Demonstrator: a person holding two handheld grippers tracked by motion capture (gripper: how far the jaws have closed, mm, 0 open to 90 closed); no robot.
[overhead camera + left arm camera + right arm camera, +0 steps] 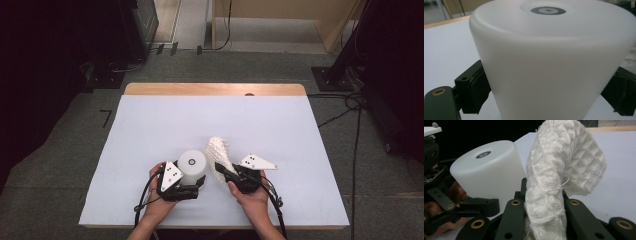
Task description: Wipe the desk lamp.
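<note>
Left claw (pixel 192 186) grips 1 cup (pixel 192 165), right claw (pixel 223 172) 1 cloth (pixel 219 149).

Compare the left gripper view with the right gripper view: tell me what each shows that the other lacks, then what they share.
Left gripper view alone: the left gripper's own dark pads pressed against both sides of the white cylinder, seen close up.

Right gripper view alone: the white waffle-weave cloth pinched between the right gripper's jaws, its top flopping over to the right, and part of a hand at the left edge.

Both: the cylinder with the grey ring mark on top, and the white table cover.
</note>
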